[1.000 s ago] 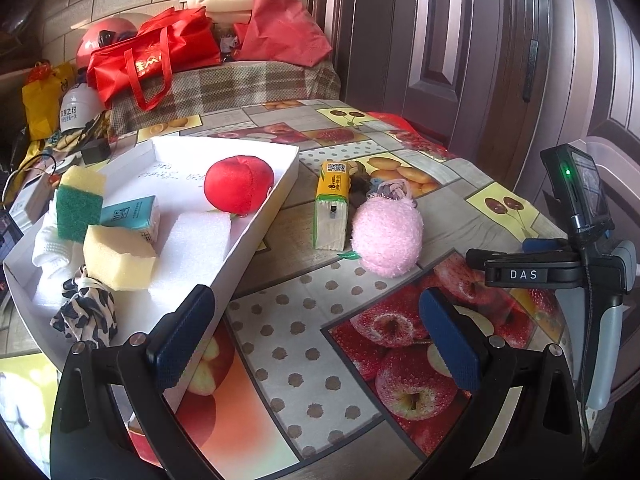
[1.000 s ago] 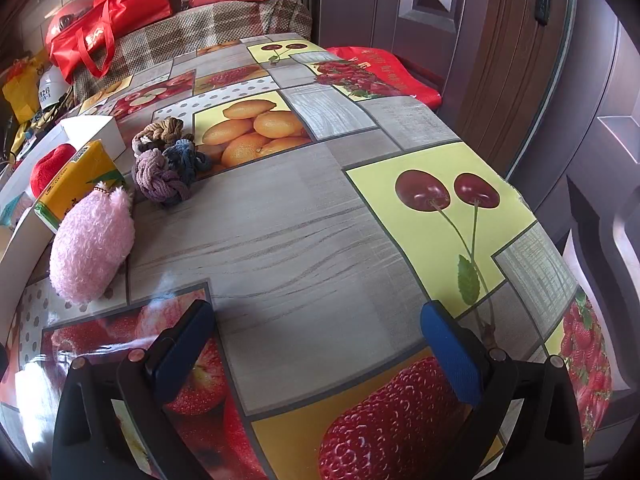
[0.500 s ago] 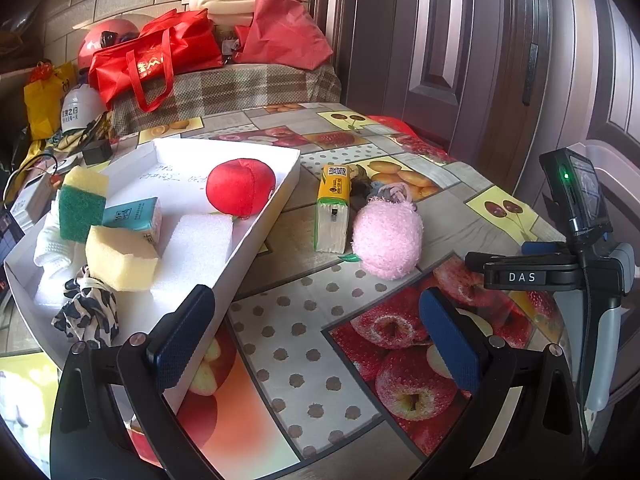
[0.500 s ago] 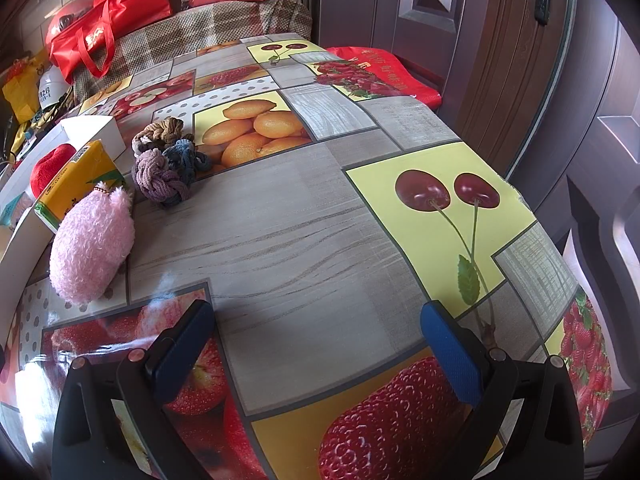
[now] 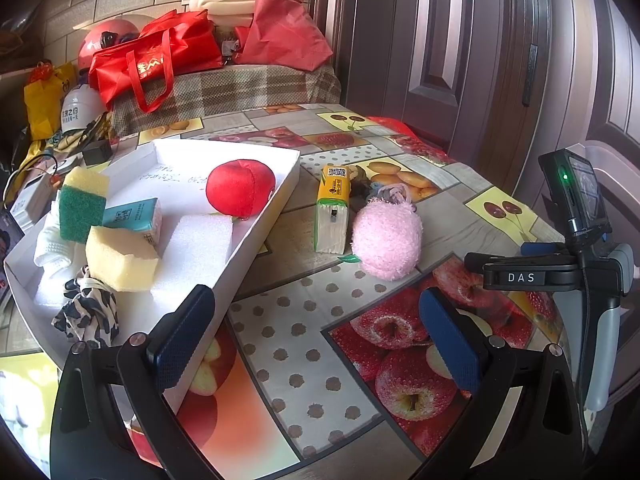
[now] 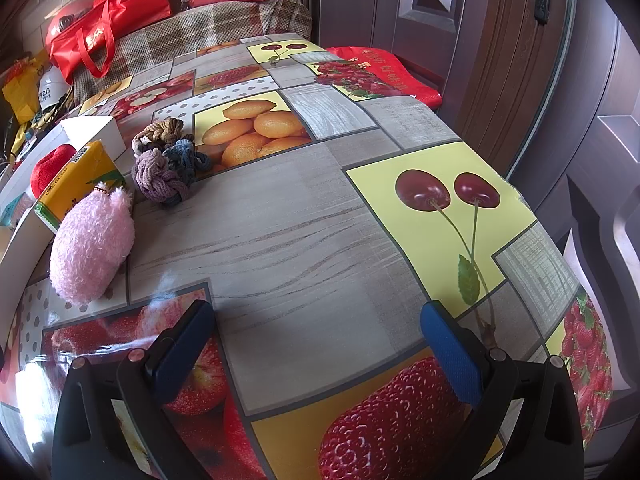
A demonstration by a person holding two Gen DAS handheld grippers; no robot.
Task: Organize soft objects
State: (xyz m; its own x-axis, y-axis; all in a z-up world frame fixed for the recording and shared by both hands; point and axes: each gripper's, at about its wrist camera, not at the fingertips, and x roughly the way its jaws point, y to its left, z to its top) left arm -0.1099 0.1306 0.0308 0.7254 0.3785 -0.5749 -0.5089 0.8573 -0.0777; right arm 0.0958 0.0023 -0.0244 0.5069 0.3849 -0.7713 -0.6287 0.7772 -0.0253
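Note:
A white tray (image 5: 280, 196) on the left holds a red plush apple (image 5: 240, 187), sponges (image 5: 120, 258), a white foam block (image 5: 196, 248), a blue tissue pack (image 5: 134, 216) and a spotted scrunchie (image 5: 88, 314). Right of the tray lie a yellow tissue pack (image 5: 332, 208), a pink fluffy toy (image 5: 387, 236) and several hair ties (image 6: 166, 168). My left gripper (image 5: 316, 340) is open, low over the tablecloth in front of the toy. My right gripper (image 6: 316, 344) is open over bare cloth; the pink toy (image 6: 92, 240) lies to its left.
The other gripper's handle with a small screen (image 5: 576, 240) stands at the right in the left wrist view. Red bags (image 5: 160, 60) and a helmet sit on a plaid-covered surface behind the table. A dark door (image 6: 500, 40) and the table's right edge (image 6: 560, 248) are close.
The left gripper has dropped slightly and eased back, so the tray and toys sit a little higher in its view. The right gripper has not moved.

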